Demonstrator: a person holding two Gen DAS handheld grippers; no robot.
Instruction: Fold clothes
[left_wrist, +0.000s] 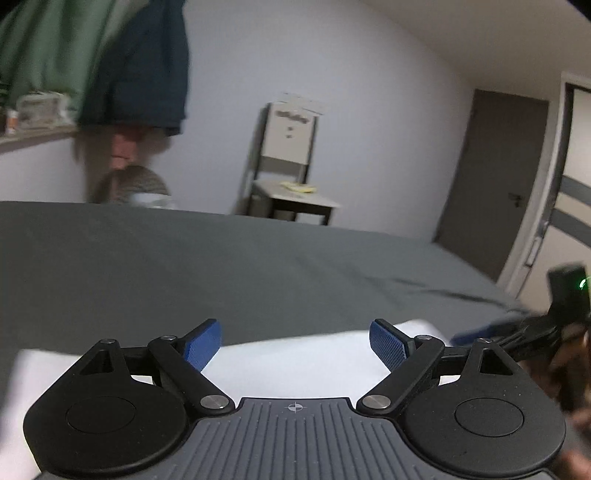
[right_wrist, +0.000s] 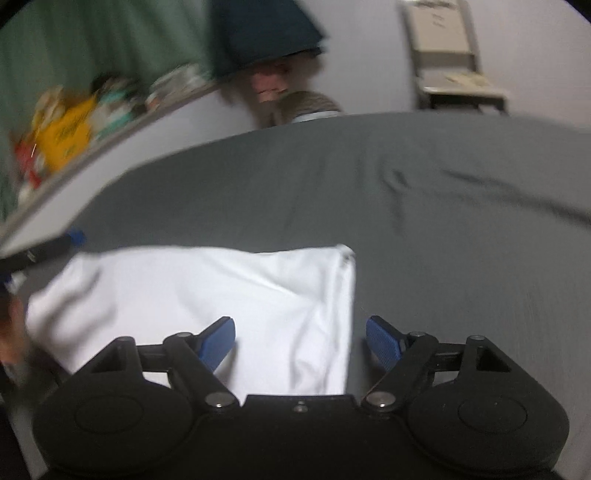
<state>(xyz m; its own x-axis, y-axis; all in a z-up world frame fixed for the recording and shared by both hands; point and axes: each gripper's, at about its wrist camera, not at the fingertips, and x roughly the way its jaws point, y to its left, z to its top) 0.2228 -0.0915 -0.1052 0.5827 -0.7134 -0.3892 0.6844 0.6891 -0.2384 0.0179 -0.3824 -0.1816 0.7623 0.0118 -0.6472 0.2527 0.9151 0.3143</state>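
A white garment (right_wrist: 207, 295) lies folded into a flat rectangle on the grey bed sheet (right_wrist: 424, 206). My right gripper (right_wrist: 301, 343) hovers open above its near right edge, blue pads (right_wrist: 382, 341) spread wide with nothing between them. In the left wrist view the same white garment (left_wrist: 295, 365) shows under my left gripper (left_wrist: 295, 345), which is also open and empty. The right gripper (left_wrist: 517, 332) is visible at the right edge of that view, and part of the left gripper (right_wrist: 51, 245) appears at the left edge of the right wrist view.
The grey sheet (left_wrist: 221, 266) stretches far ahead with a few wrinkles at the right. A chair (left_wrist: 291, 162) stands by the wall, a dark door (left_wrist: 495, 177) at right. A shelf (right_wrist: 74, 125) with packages, green curtain and hanging dark clothing (left_wrist: 147, 66) are at left.
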